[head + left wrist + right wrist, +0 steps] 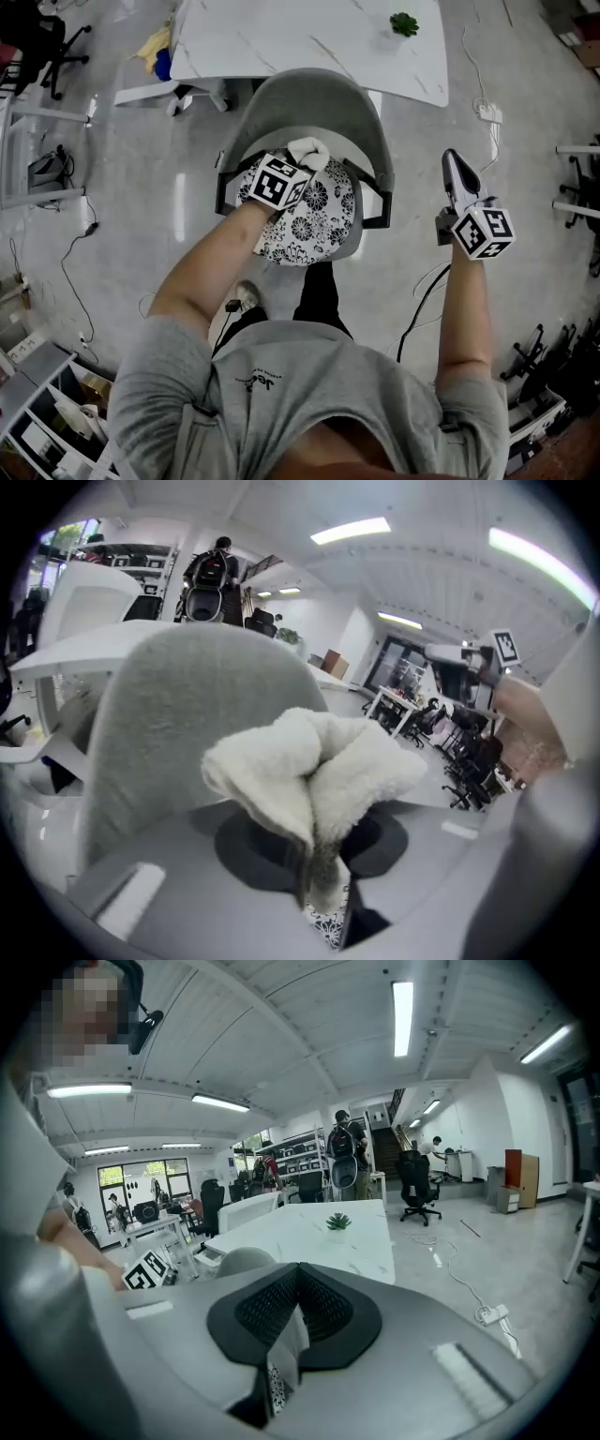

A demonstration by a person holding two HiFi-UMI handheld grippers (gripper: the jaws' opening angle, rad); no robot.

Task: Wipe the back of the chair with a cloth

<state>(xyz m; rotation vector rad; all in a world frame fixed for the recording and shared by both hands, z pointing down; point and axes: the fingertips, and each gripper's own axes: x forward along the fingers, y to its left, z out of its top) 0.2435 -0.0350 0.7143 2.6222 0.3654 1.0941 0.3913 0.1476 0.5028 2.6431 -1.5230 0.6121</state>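
Left gripper [298,165] pinches cloth [310,150] right at chair back [309,98] – set to wipe – right gripper [453,161], jaws pressed together, empty, hangs clear on the right.

The cloth [314,780] bunches over the left gripper [302,161], covering its jaw tips. Beyond the chair [309,108], the white table [281,47] runs off the head view's top edge.

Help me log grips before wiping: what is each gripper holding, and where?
Left gripper pinches the white cloth by its bunched lower end; the right gripper, jaws together, holds nothing.
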